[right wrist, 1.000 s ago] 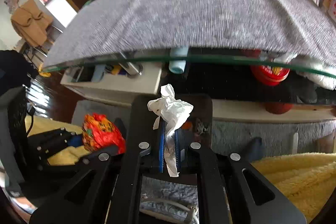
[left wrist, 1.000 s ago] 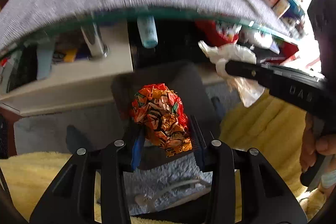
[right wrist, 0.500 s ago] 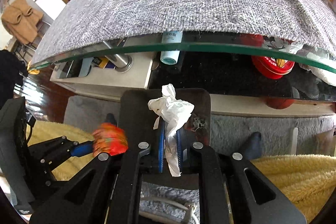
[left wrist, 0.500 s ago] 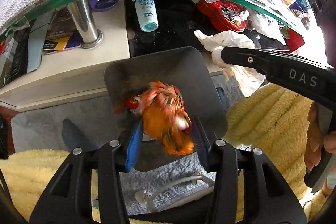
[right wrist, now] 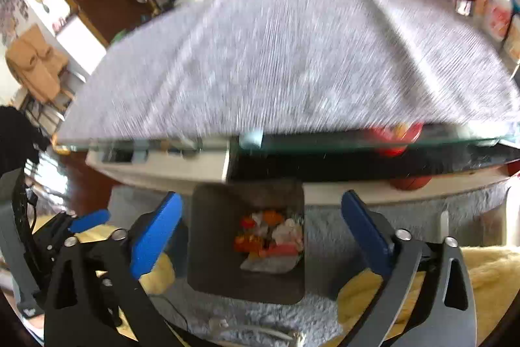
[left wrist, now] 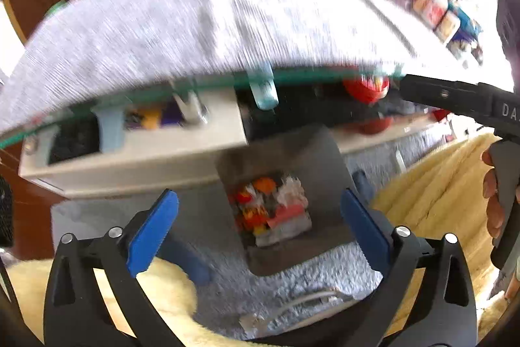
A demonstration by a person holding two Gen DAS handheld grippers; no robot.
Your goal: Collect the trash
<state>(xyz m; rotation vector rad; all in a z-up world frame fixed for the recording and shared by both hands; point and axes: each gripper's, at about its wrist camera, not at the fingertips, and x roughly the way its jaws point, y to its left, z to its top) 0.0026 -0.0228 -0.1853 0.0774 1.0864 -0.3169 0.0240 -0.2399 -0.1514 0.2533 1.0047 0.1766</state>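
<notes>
Both grippers poised above a dark grey square waste bin (left wrist: 328,158) on the grey carpet. Left gripper (left wrist: 258,223) and right gripper (right wrist: 260,228): blue-padded jaws spread wide, holding nothing. Crumpled orange, red and white trash (right wrist: 271,231) lies at the bin's bottom, beside a glass-topped table (right wrist: 357,142).

Left tool (left wrist: 260,230) spread wide and empty, right tool (right wrist: 261,230) likewise, side by side
</notes>
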